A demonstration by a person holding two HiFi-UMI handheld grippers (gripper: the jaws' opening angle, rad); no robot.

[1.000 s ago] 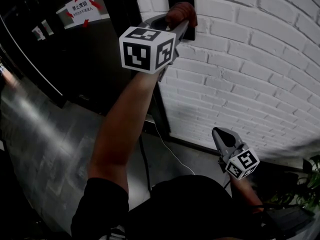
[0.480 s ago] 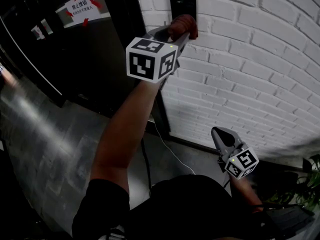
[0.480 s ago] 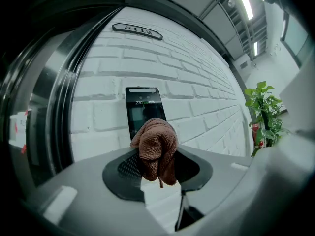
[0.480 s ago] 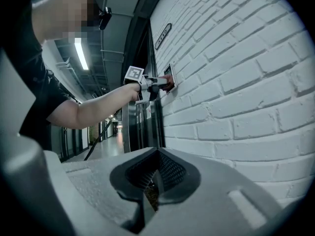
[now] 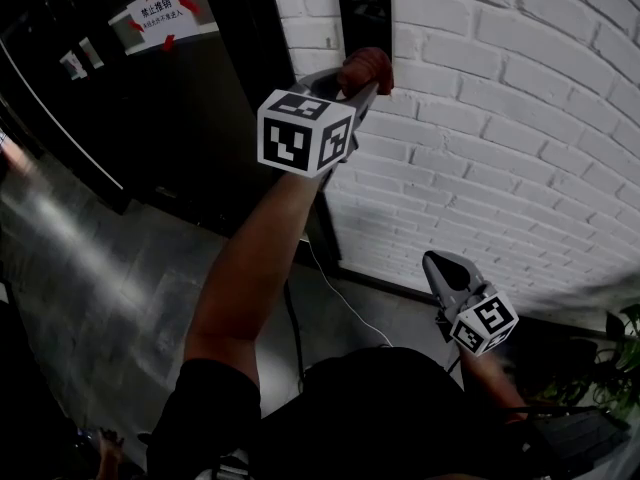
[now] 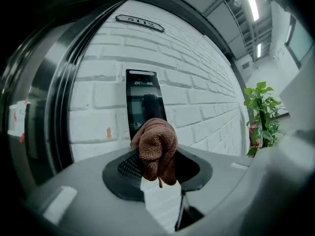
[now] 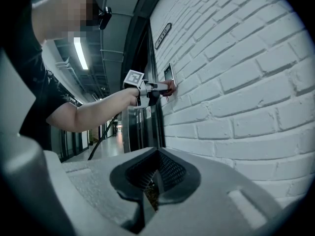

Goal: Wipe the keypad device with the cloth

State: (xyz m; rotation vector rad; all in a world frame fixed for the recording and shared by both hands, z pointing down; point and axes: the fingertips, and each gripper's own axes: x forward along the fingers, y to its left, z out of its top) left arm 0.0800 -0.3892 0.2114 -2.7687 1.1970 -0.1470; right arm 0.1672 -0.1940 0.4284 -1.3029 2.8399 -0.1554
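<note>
Shift since a second ago: the left gripper has been dragging the cloth down the keypad device. The wad was covering the lower face and is now sitting at the bottom edge, leaving most of the dark panel showing above it.
Left gripper: its jaws are clamping the brown cloth, which is bunching into a rounded wad past the tips with a loose tail hanging down.
Cloth contact: the wad is pressing toward the wall at the device's lower edge. Whether it is touching the panel or the bricks just below cannot be told.
Right gripper: it is hanging low, well apart from the device. Its jaws are resting together with nothing between them, pointing along the wall.
Keypad device: it is sitting upright on the white brick wall, just beside the dark door frame.
Step in hand: by the look of it, a downward wiping stroke is ending, so the wiping is under way rather than finished.
Next move: it is probably calling for the wad to go back up to the top of the panel. The jaws should be holding firm and the cloth pressing flat on the face. The stroke should be shifting sideways to cover any strip not yet reached.
Watch for: the wad is narrower than the panel, so its side edges are likely needing their own passes.
</note>
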